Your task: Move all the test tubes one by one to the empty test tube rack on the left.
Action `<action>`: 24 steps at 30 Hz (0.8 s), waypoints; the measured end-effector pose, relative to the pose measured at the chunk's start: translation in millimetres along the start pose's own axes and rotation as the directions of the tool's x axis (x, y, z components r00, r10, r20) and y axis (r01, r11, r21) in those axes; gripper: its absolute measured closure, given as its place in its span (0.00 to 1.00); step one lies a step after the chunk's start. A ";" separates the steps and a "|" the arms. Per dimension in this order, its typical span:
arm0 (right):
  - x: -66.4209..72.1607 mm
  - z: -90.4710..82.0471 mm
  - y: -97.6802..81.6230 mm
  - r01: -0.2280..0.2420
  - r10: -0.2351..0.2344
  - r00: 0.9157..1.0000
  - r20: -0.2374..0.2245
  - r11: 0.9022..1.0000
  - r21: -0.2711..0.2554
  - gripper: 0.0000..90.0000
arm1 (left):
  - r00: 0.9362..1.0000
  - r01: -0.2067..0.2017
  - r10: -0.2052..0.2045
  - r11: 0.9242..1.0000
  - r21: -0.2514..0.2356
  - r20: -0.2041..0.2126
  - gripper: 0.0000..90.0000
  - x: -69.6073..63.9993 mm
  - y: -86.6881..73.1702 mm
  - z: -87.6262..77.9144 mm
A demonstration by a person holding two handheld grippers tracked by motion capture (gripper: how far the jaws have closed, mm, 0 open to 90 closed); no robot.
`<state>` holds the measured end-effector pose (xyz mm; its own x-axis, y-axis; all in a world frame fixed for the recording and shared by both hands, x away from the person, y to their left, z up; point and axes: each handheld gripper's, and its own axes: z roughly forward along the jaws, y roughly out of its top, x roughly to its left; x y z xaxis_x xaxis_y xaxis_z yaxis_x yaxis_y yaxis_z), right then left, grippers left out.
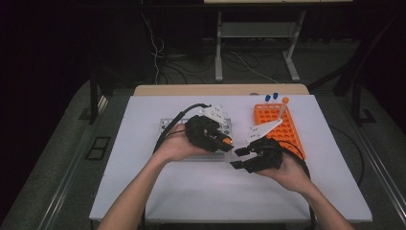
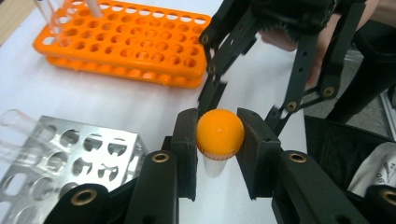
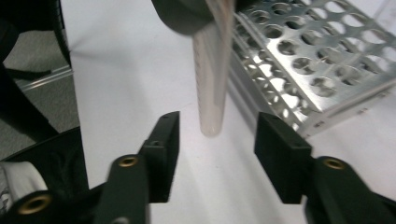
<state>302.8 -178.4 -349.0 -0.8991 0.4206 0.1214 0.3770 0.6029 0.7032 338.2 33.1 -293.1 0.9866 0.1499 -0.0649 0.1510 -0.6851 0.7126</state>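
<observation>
My left gripper [image 2: 219,140] is shut on a clear test tube by its orange cap [image 2: 219,132]; both pads press the cap's sides. In the high view the left gripper [image 1: 225,143] holds the tube over the front edge of a metal rack [image 1: 167,125]. The tube [image 3: 212,84] hangs down so that its rounded bottom sits between the jaws of my right gripper [image 3: 217,140], which stand open and apart from it. The right gripper [image 1: 238,158] is just right of and below the left one.
An orange tube rack [image 1: 287,132] stands at the right back with blue-capped tubes [image 1: 271,97] and an orange-capped one [image 1: 285,100] at its far end. The metal rack [image 2: 84,154] holds a clear tube [image 2: 14,121]. White tabletop [image 1: 215,191] lies in front.
</observation>
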 end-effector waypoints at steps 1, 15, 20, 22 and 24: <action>-1.0 -1.7 -1.1 -0.005 0.005 1.000 0.006 1.000 -0.005 0.51 | 1.000 -0.001 0.001 1.000 0.003 -0.005 0.76 0.9 0.2 -1.3; -16.0 -25.8 -13.0 -0.077 0.079 0.996 0.049 0.996 -0.039 0.14 | 0.998 0.012 -0.012 1.000 -0.005 -0.065 0.76 19.8 4.3 -19.9; -21.1 -34.2 -17.2 -0.097 0.099 0.994 0.048 0.994 -0.045 0.00 | 0.996 0.023 -0.023 1.000 -0.001 -0.083 0.76 27.7 6.0 -24.8; -23.1 -37.8 -18.9 -0.107 0.110 0.992 0.056 0.993 -0.054 0.00 | 0.996 0.024 -0.024 1.000 -0.001 -0.091 0.76 31.4 6.7 -26.8; -25.4 -41.1 -20.6 -0.111 0.114 0.992 0.052 0.992 -0.059 0.00 | 0.995 0.025 -0.025 1.000 -0.001 -0.095 0.76 35.1 7.3 -28.3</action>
<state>308.7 -229.3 -337.8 -0.8374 0.5214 0.1638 0.4606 0.5118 0.7252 372.2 53.5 -270.3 0.9721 0.2340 -0.0162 0.1758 -0.6807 0.7112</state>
